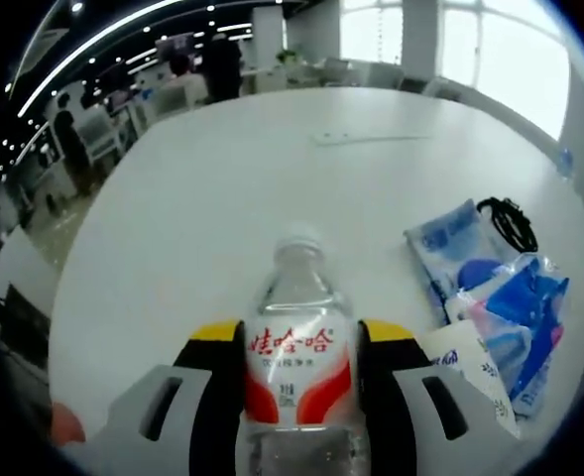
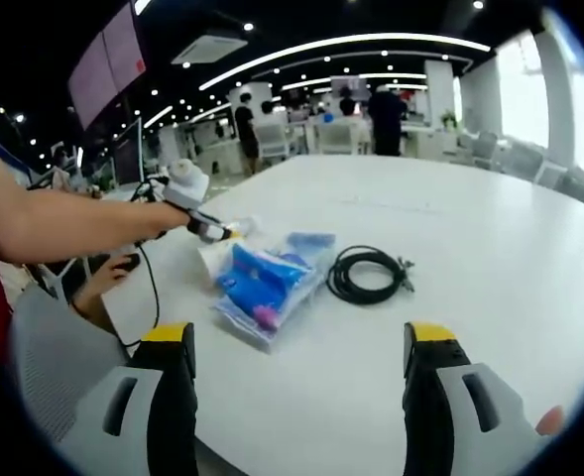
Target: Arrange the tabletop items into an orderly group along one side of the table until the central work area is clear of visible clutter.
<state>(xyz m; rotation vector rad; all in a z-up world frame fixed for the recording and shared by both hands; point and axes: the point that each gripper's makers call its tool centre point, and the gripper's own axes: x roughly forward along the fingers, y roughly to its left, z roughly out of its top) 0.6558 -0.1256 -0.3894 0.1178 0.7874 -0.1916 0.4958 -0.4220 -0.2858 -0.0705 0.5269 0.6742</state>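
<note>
A clear water bottle [image 1: 298,347] with a white cap and a red and white label lies along my left gripper [image 1: 299,342], whose yellow-tipped jaws are shut on its body. To the right of it on the white table [image 1: 222,198] lie blue and white plastic packets [image 1: 490,297] and a coiled black cable [image 1: 508,220]. In the right gripper view my right gripper [image 2: 296,342] stands open above the table edge, nothing between its jaws. Beyond it lie the blue packets [image 2: 267,283] and the black cable [image 2: 369,273]. The left gripper [image 2: 194,198], held by a person's arm, reaches in from the left near the packets.
The round white table [image 2: 470,228] stretches far and right of the items. A paper sheet [image 1: 366,138] lies at its far side. Chairs, desks and several people stand in the office beyond. A person's hand on a mouse [image 2: 123,263] shows left of the table.
</note>
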